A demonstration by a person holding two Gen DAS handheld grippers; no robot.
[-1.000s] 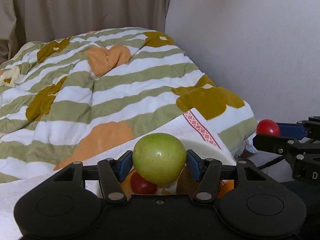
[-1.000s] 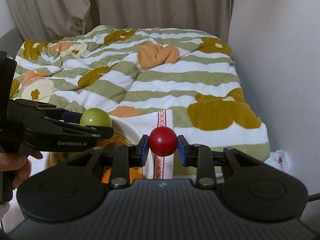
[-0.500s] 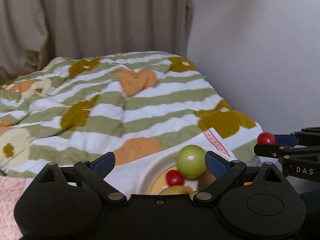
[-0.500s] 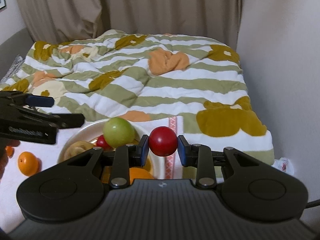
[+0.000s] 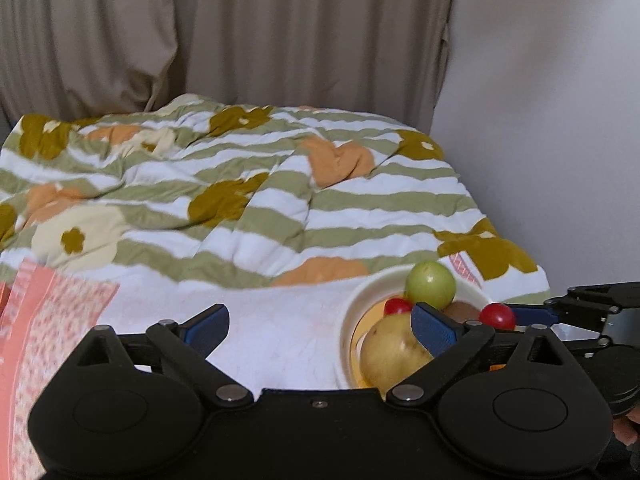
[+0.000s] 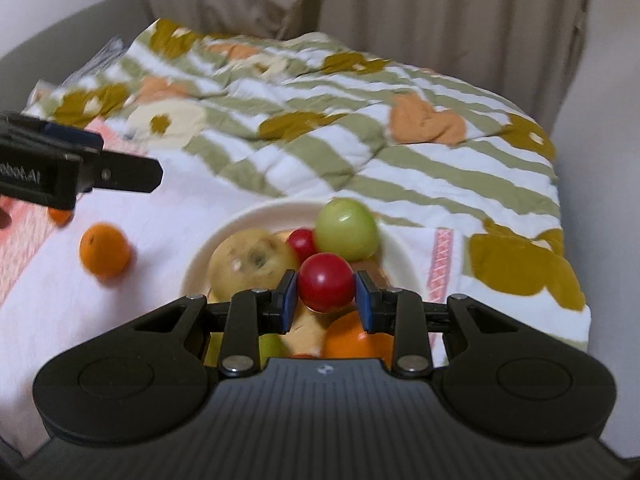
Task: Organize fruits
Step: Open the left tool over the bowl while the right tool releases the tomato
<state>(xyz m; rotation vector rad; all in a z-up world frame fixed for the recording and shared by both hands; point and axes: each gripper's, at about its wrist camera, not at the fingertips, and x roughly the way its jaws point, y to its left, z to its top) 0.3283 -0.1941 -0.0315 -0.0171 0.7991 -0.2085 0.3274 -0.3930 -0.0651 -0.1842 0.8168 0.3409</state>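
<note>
Fruit sorting on bed, wrist views.
Right tongs (image 6: 326, 295) clamped on red fruit (image 6: 325, 281) above bowl (image 6: 224, 232); left tongs (image 5: 320, 322) spread apart, empty, just opened; green fruit (image 5: 430, 284) in bowl.

Bowl (image 6: 208, 246): near rim lost behind the right gripper (image 6: 326, 294); the left wrist view hides its near side behind the left gripper (image 5: 320, 322).
Orange in bowl (image 6: 356, 338): just below the right tongs' pads, lower half covered by the gripper body.
Brown fruit (image 5: 460, 311): only a sliver shows past the left tongs' right finger; kind cannot be told.
Small orange thing (image 6: 60, 216): tucked under the left gripper's tip in the right wrist view, mostly hidden.
Loose orange (image 6: 105, 250): left of the right tongs, smeared by blur.
Pink cloth (image 5: 36, 320): left of the left tongs, cut by the frame edge.
</note>
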